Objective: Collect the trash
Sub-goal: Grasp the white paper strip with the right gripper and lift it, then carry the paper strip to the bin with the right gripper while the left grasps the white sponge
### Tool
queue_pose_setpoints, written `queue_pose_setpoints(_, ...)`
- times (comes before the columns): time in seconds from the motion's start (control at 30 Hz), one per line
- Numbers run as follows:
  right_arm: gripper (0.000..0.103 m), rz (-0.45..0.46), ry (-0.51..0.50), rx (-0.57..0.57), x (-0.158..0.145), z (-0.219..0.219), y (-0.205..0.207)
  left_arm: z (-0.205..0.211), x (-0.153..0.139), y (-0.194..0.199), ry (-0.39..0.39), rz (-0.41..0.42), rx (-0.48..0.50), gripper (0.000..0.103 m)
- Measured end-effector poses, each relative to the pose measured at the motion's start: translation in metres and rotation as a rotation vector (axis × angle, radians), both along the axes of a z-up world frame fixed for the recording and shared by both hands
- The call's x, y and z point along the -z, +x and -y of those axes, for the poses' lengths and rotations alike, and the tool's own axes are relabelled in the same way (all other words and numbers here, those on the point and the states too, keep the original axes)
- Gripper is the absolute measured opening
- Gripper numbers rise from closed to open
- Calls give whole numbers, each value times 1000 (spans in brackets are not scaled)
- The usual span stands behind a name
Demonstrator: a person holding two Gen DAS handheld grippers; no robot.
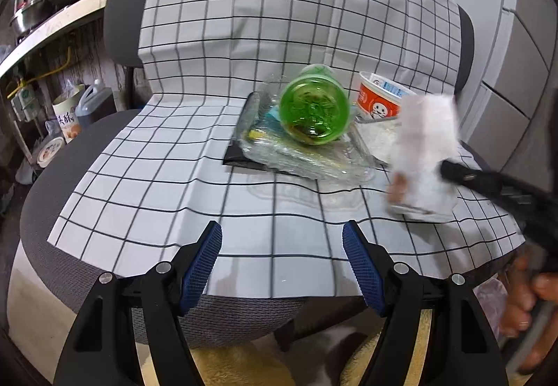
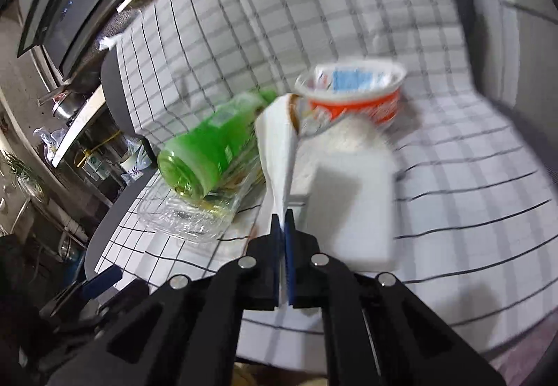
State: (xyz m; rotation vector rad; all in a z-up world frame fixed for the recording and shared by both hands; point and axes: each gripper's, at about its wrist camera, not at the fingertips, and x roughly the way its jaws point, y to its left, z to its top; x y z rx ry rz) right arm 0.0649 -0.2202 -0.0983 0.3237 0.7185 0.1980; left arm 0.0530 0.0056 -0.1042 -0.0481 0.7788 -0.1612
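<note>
Trash lies on a chair under a white checked cloth (image 1: 195, 155). A green plastic bottle (image 1: 314, 110) lies on its side on a clear plastic tray (image 1: 307, 155); both also show in the right wrist view, bottle (image 2: 209, 148) and tray (image 2: 188, 215). An orange-and-white paper cup (image 1: 380, 99) stands behind, also seen from the right wrist (image 2: 352, 93). My right gripper (image 2: 283, 222) is shut on a white tissue (image 2: 279, 148), lifted and blurred; the tissue also shows from the left wrist (image 1: 425, 148). My left gripper (image 1: 281, 239) is open and empty over the seat's front.
A white foam block (image 2: 352, 204) lies on the cloth under the tissue. Left of the chair are shelves with pots (image 1: 28, 12) and containers on the floor (image 1: 80, 110). A grey cabinet (image 1: 516, 47) stands at the right.
</note>
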Motion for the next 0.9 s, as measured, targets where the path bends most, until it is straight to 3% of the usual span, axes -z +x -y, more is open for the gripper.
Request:
queue_pose_setpoints(0.3, 3, 97, -136, 159, -28, 82, -51, 76, 8, 7, 12, -3, 137, 73)
queue_pose_setpoints(0.4, 3, 114, -158, 209, -30, 105, -64, 110, 18, 10, 5, -19, 187, 88)
queue_pose_setpoints(0.53, 3, 111, -152, 252, -26, 133, -80, 151, 26, 15, 23, -24, 211, 90)
queue_pose_setpoints(0.73, 3, 97, -105, 287, -17, 158, -98, 190, 39, 31, 122, -40, 185, 90)
queue_pose_setpoints(0.9, 3, 90, -87, 296, -11, 165, -106, 186, 48, 43, 106, -62, 122, 88)
